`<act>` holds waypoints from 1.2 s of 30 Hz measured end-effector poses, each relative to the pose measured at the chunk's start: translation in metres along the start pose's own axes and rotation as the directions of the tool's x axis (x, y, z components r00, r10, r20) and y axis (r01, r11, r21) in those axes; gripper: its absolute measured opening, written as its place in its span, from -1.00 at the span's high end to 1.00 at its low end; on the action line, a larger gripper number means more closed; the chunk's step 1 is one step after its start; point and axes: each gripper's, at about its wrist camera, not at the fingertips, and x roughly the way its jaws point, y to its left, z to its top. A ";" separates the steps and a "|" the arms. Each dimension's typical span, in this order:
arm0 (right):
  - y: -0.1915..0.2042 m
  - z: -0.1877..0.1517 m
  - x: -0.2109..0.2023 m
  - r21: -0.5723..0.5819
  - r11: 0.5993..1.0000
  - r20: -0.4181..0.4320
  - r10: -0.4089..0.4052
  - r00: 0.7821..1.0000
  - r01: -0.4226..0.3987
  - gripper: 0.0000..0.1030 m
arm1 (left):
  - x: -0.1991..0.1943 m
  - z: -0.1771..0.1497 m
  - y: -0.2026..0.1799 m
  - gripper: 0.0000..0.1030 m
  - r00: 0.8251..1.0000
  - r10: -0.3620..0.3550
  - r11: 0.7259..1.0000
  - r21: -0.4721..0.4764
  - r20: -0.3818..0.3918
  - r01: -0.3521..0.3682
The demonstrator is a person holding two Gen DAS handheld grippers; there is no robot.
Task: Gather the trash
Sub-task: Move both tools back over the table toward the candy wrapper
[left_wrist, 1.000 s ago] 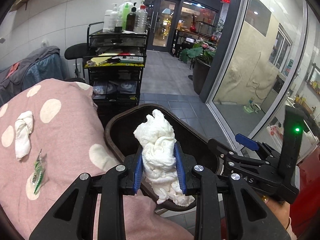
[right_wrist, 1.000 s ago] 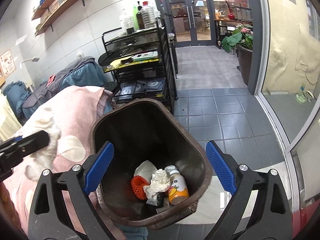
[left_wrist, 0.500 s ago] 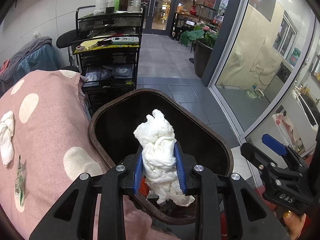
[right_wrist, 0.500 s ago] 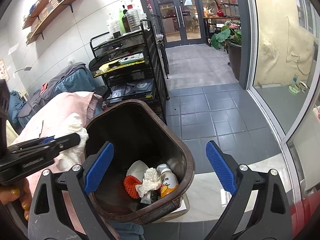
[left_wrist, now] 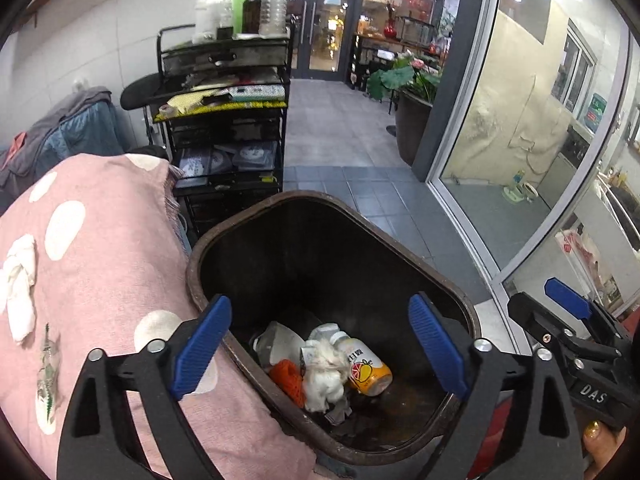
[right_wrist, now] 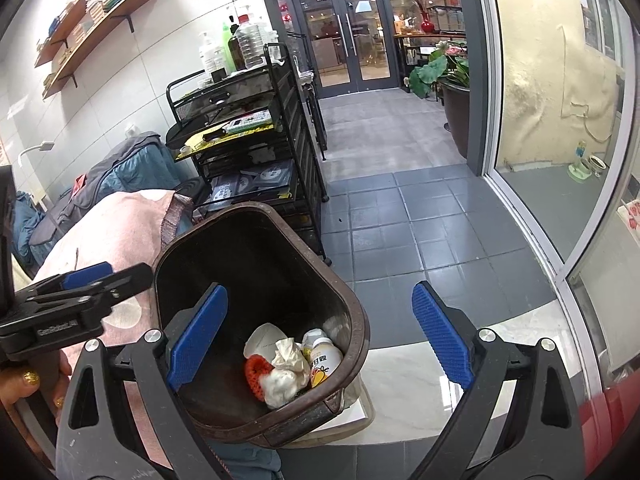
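A dark brown trash bin (left_wrist: 192, 264) stands tilted beside a pink polka-dot cloth (left_wrist: 100, 240). My left gripper (left_wrist: 318, 312) hangs over the bin's mouth, its jaws opening with nothing between them. A white tissue wad (left_wrist: 324, 376) lies at the bottom among an orange net (left_wrist: 286, 376) and a small drink bottle (left_wrist: 366, 364). On the cloth lie a knotted white tissue (left_wrist: 18, 280) and a green wrapper (left_wrist: 48, 364). My right gripper (right_wrist: 320, 296) is open and empty over the bin's (right_wrist: 260, 264) right rim, with the wad (right_wrist: 282, 384) below it.
A black wire cart (left_wrist: 228, 120) with bottles on top stands behind the bin. A potted plant (left_wrist: 412, 120) and a glass wall (left_wrist: 500, 160) lie to the right, across grey floor tiles (right_wrist: 420, 220). A hand (right_wrist: 28, 376) grips the left tool.
My left jaws have gone from shut on the white tissue wad to wide open. The wad now lies inside the bin. Both grippers have shifted slightly over the bin.
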 end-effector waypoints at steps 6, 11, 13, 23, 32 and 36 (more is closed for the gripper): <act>0.003 0.002 0.000 0.009 1.000 0.007 0.009 1.000 -0.009 -0.79 | -0.032 -0.002 0.008 -0.86 0.994 0.016 1.000 -0.021 0.108 -0.014; 0.012 0.003 0.001 -0.001 1.000 0.000 0.029 1.000 -0.029 -0.80 | -0.060 -0.001 0.016 -0.88 0.980 0.052 0.998 -0.036 0.193 -0.046; 0.017 0.003 0.002 -0.011 0.999 -0.002 0.038 0.999 -0.038 -0.80 | -0.071 -0.003 0.020 -0.88 0.974 0.065 0.998 -0.039 0.215 -0.058; 0.058 0.002 0.001 -0.089 0.990 -0.016 0.112 0.994 -0.113 -0.81 | -0.103 -0.017 0.045 -0.88 0.959 0.121 0.992 -0.075 0.256 -0.105; 0.117 -0.001 -0.001 -0.211 0.948 -0.059 0.230 0.971 -0.237 -0.81 | -0.129 -0.037 0.083 -0.88 0.937 0.224 0.972 -0.136 0.269 -0.193; 0.155 -0.006 -0.002 -0.282 0.905 -0.102 0.302 0.948 -0.319 -0.81 | -0.137 -0.046 0.105 -0.88 0.925 0.294 0.950 -0.179 0.243 -0.255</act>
